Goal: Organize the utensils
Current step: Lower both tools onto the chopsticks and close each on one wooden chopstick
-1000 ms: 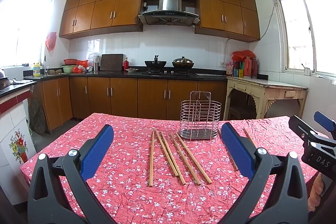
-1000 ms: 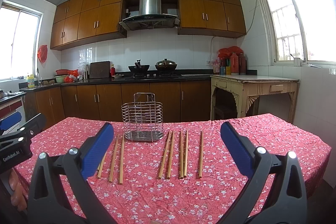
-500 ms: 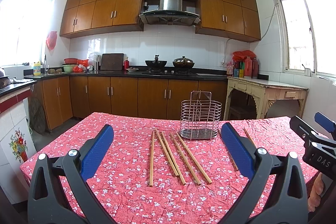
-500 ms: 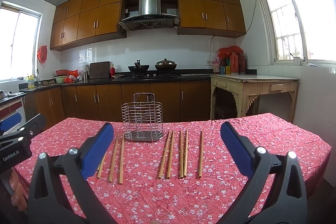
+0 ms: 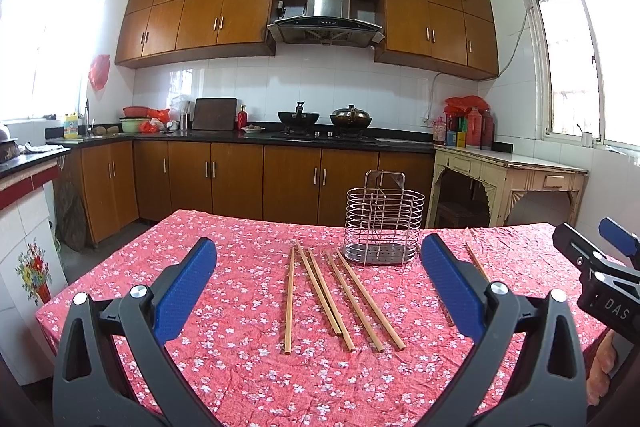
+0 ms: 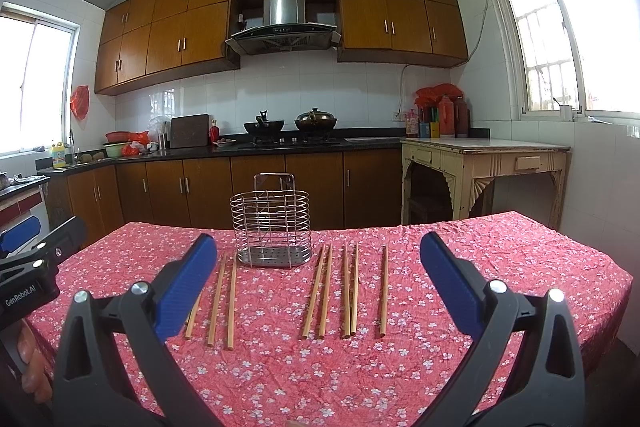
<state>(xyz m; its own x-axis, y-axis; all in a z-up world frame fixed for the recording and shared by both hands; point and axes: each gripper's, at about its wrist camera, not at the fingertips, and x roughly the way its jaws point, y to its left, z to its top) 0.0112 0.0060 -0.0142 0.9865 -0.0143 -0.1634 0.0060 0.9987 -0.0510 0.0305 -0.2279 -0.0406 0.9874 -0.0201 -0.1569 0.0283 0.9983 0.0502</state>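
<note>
Two empty grippers hover over a table of loose chopsticks and a wire holder.

The left gripper [image 5: 316, 281] and right gripper [image 6: 318, 277] both have fingers spread wide, holding nothing. Chopsticks [image 6: 350, 293] lie flat between and ahead of the right fingers, more [image 5: 338, 295] between the left fingers; the wire holder [image 6: 273, 231] stands beyond their tips. Likely risks: thin sticks lying close together could roll, or two get pinched at once.

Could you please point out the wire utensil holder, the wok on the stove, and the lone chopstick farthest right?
wire utensil holder [image 6: 271, 227]: right wrist view, front wires.
wok [image 6: 264, 126]: right wrist view, bowl.
lone chopstick [image 6: 384, 291]: right wrist view, mid-shaft.
</note>
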